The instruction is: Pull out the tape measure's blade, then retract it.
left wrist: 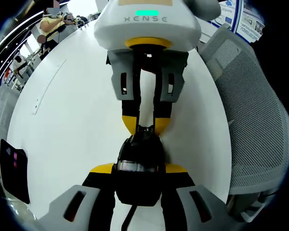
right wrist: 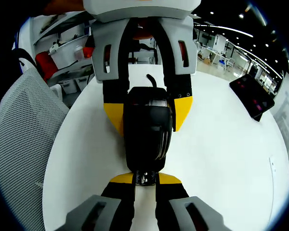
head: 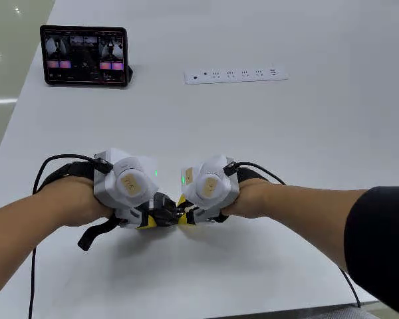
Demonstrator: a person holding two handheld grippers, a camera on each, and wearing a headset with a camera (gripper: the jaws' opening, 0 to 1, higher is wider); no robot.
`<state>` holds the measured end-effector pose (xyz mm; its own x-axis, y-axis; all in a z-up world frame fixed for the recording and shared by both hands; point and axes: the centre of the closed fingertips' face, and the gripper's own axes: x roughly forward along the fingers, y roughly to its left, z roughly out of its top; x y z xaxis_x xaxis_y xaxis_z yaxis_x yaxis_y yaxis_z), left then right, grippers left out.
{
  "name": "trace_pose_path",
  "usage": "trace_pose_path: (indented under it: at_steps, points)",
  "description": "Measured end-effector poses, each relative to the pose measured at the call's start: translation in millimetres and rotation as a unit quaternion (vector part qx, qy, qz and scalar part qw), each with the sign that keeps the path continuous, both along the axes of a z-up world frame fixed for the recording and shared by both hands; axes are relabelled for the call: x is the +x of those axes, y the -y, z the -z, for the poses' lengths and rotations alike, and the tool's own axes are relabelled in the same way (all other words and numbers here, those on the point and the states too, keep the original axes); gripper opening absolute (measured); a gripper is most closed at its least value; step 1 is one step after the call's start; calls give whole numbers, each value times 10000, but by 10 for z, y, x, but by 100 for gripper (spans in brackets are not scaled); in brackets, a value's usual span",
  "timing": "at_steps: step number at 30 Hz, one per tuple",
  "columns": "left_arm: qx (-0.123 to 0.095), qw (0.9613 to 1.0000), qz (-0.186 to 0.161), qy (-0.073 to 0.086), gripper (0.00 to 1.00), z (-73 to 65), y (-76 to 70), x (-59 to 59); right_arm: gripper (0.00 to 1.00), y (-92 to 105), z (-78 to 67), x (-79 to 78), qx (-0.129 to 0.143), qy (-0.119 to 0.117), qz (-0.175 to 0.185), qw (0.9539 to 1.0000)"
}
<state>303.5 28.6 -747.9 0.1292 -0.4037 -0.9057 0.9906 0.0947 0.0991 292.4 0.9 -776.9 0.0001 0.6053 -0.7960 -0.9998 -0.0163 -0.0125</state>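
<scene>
Black plastic tape measure (head: 165, 207) sat near the front edge of the white tabletop (head: 266, 126), your left gripper (left wrist: 138, 168) clamped around its case, your right gripper (right wrist: 145, 179) pinched together on the blade tip (left wrist: 144, 129), tip close against the case, both grippers nose to nose.

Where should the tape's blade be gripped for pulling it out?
By the hook at the case's mouth, coming straight on from the end opposite the left tool. It is all that sticks out of the case, and the right tool is shut on it there.
</scene>
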Motion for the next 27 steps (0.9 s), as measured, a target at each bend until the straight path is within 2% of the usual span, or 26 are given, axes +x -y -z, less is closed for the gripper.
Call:
trace_pose_path:
  at_steps: [2, 3, 4, 11, 27]
  points:
    - [4, 10000, -6, 1, 31, -2, -2, 2, 12, 11, 0, 10, 39, -65, 66, 9999]
    - [8, 10000, -34, 2, 31, -3, -5, 4, 11, 14, -2, 12, 84, -200, 228, 9995]
    - [8, 10000, -24, 6, 31, -4, -5, 5, 11, 16, -5, 25, 89, -218, 200, 9995]
    - [6, 10000, -35, 15, 31, -10, -14, 9, 8, 22, 1, 14, 111, -135, -48, 9998]
    - [-10, 10000, -16, 31, 31, -8, -13, 2, 8, 37, 18, 9, 102, -117, 144, 9998]
